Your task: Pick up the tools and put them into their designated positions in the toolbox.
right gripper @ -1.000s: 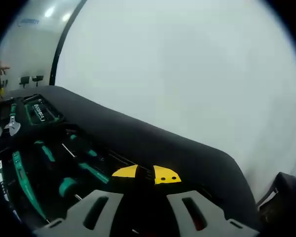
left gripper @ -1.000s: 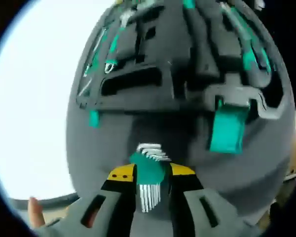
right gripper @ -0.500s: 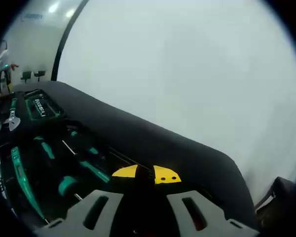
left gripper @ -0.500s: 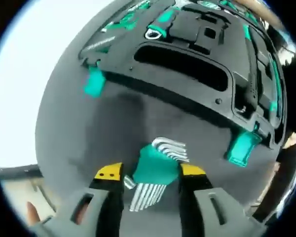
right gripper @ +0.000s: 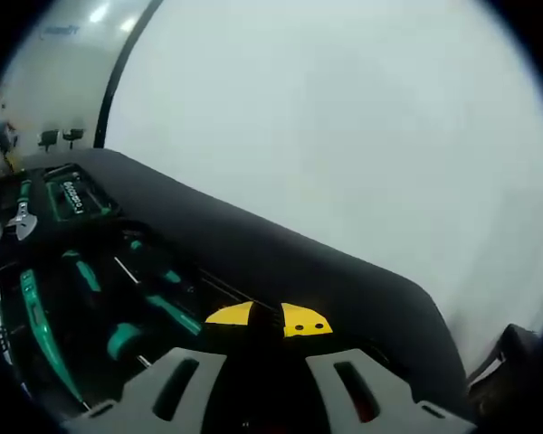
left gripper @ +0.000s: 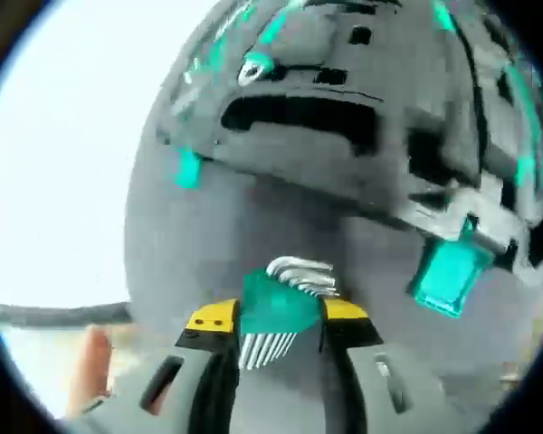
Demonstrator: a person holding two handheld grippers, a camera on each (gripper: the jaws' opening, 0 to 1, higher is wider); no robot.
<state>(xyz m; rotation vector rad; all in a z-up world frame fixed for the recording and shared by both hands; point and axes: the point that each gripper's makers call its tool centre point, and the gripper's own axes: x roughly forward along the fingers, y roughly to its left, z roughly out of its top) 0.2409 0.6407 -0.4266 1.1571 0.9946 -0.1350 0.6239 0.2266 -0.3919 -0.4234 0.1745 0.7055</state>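
Note:
In the left gripper view my left gripper is shut on a set of hex keys in a teal holder, held above the grey table. Beyond it lies the open black toolbox with teal latches and a long empty slot. In the right gripper view my right gripper has its yellow-tipped jaws pressed together with nothing visible between them, hovering over the toolbox tray, where teal-handled screwdrivers and a wrench sit in their slots.
The dark table edge runs diagonally against a white wall. A fingertip shows at the lower left of the left gripper view. A second teal latch marks the toolbox's left corner.
The left gripper view has swung and blurred while the hex key set stays clamped. The toolbox sits slightly nearer now. The right gripper view is unchanged.

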